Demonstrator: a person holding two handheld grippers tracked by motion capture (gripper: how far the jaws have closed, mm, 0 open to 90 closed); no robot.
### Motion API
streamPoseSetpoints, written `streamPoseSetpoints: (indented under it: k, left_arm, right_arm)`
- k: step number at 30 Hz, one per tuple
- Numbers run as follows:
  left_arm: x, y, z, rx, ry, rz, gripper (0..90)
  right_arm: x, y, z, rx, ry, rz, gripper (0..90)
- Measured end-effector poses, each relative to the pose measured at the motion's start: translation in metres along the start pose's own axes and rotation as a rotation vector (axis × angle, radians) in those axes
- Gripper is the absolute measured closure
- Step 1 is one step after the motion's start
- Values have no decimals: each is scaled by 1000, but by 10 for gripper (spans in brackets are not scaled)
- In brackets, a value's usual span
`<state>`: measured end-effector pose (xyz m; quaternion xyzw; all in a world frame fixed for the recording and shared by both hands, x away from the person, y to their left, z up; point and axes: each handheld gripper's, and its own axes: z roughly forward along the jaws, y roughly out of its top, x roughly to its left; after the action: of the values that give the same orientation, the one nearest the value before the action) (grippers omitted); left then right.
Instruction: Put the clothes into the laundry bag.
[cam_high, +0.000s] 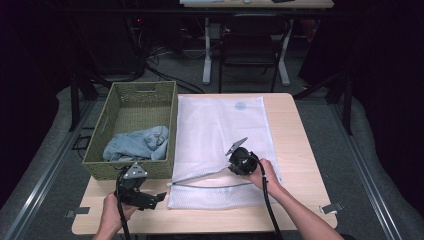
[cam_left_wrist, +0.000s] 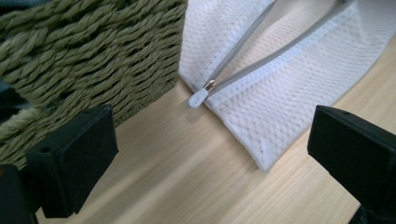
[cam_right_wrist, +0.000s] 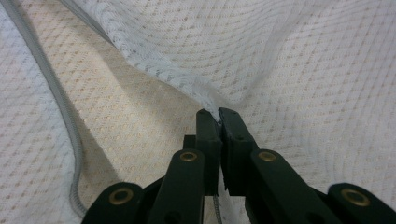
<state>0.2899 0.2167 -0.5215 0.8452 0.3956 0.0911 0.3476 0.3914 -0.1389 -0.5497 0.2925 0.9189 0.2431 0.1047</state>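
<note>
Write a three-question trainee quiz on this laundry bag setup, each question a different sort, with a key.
1. True or false: the right gripper is shut on the mesh laundry bag.
2. What lies in the green woven basket? A) a blue-grey garment B) a white towel C) nothing
3. Fill in: the left gripper stands ____, just short of the bag's white zipper pull.

Key: 1 true, it pinches the upper edge of the unzipped opening. 2 A, the blue-grey garment. 3 open.
</note>
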Motion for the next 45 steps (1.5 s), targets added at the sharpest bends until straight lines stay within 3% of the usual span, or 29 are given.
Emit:
streamPoseSetpoints:
  k: [7,10,11,17,25,28,33,36,45]
  left_arm:
    - [-3,3,-9,-13,-1,0,23]
    - [-6,5,-10,0,11,18,30]
    - [-6,6,-11,6,-3,25,25]
    - [-4,9,-20,-9,-2,5,3]
    - [-5,25,-39,-42,3,19,2]
    - [-4,33,-47,-56,30,30,2]
    - [9,50,-59,-85,48,19,2]
    - [18,58,-64,-104,36,-3,2]
    - [45,84,-70,-61,44,-25,0]
  right_arm:
    - [0,2,-8,-32,-3,-25,879]
    - [0,1,-10,-35,3,-19,879]
    - [0,1,-10,-35,4,-23,879]
    - [1,2,-14,-45,-1,-21,881]
    - [1,3,-19,-64,-5,-26,880]
    - [2,6,-22,-74,-5,-34,880]
    - [1,5,-22,-69,-7,-34,881]
    - [1,6,-23,-74,-14,-39,881]
    - [2,6,-25,-83,-25,-54,882]
